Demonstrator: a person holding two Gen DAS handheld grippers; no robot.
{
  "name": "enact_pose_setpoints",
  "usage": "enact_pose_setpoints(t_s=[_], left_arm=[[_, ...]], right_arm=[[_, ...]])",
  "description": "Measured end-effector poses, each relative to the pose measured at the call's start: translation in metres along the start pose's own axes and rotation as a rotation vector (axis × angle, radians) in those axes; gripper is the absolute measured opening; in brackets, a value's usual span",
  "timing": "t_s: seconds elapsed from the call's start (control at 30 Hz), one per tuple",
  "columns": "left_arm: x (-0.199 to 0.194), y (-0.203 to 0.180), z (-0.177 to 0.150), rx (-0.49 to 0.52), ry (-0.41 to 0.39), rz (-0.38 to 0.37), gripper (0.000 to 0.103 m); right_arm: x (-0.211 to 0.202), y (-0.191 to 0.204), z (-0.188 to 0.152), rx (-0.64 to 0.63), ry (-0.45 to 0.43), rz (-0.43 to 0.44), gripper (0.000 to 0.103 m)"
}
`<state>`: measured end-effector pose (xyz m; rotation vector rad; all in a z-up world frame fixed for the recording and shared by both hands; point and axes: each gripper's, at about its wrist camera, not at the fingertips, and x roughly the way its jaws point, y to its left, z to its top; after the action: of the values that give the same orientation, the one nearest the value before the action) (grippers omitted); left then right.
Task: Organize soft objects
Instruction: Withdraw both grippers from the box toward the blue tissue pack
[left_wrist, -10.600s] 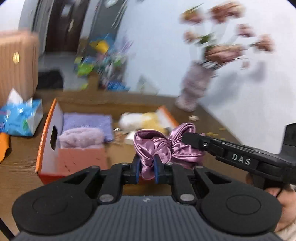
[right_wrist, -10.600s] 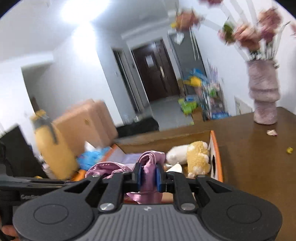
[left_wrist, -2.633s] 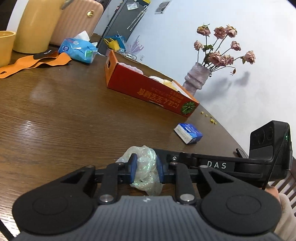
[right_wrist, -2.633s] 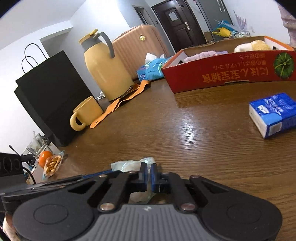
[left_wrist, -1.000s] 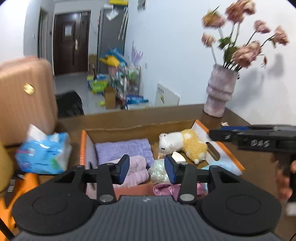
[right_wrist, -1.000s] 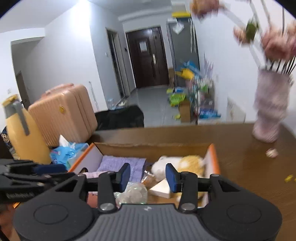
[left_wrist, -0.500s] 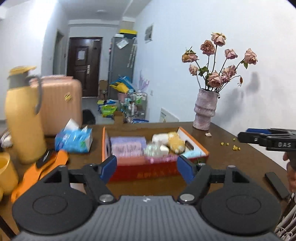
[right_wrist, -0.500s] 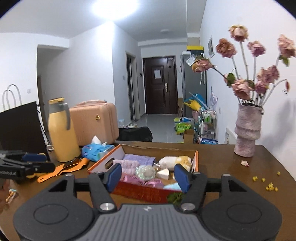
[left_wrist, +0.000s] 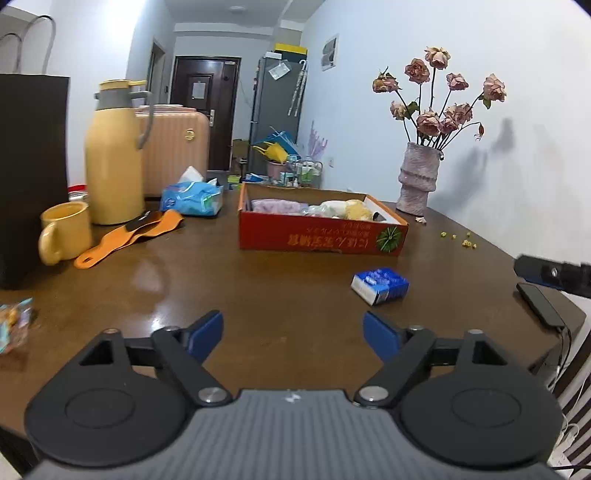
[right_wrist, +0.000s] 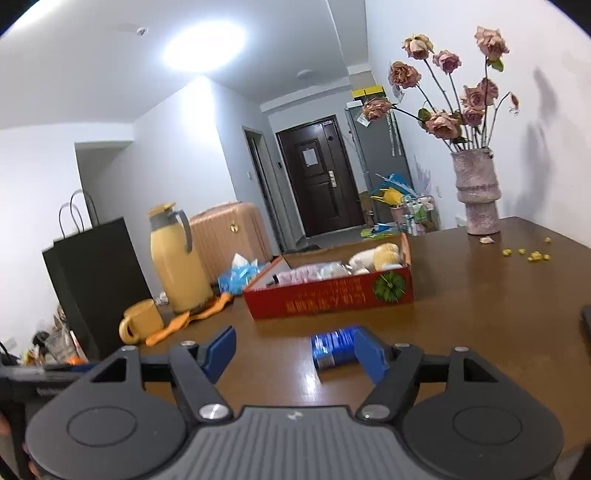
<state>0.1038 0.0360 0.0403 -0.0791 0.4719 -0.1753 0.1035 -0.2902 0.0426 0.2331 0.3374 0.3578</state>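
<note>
A red cardboard box (left_wrist: 321, 236) stands on the brown table and holds soft things: purple cloths, a clear bag, a white and yellow plush toy (left_wrist: 347, 207). The box also shows in the right wrist view (right_wrist: 332, 295). A small blue tissue pack (left_wrist: 380, 285) lies on the table in front of the box, and in the right wrist view (right_wrist: 332, 349) it sits just ahead of my right fingers. My left gripper (left_wrist: 293, 334) is open and empty, well back from the box. My right gripper (right_wrist: 295, 352) is open and empty.
A yellow thermos (left_wrist: 112, 162), yellow mug (left_wrist: 66, 230), orange strap (left_wrist: 129, 236), blue tissue bag (left_wrist: 192, 197) and black paper bag (left_wrist: 29, 177) are at the left. A vase of dried roses (left_wrist: 419, 181) stands at the back right. A black phone (left_wrist: 539, 304) lies near the right table edge.
Both grippers have pulled back and down from the box, open and empty. The clear bag they carried earlier lies in the box. The blue tissue pack has come into view.
</note>
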Motion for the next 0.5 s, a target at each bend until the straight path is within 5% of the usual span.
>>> enact_pose_setpoints(t_s=[0.17,0.5], left_arm=[[-0.014,-0.005,-0.014,0.028,0.015,-0.014,0.091],[0.039,-0.034,-0.020,0.034,0.115,-0.056,0.091]], right_arm=[[-0.024,0.005,-0.026,0.019,0.025,0.000,0.078],[0.010,-0.014,-0.038,0.059,0.081,-0.033,0.078]])
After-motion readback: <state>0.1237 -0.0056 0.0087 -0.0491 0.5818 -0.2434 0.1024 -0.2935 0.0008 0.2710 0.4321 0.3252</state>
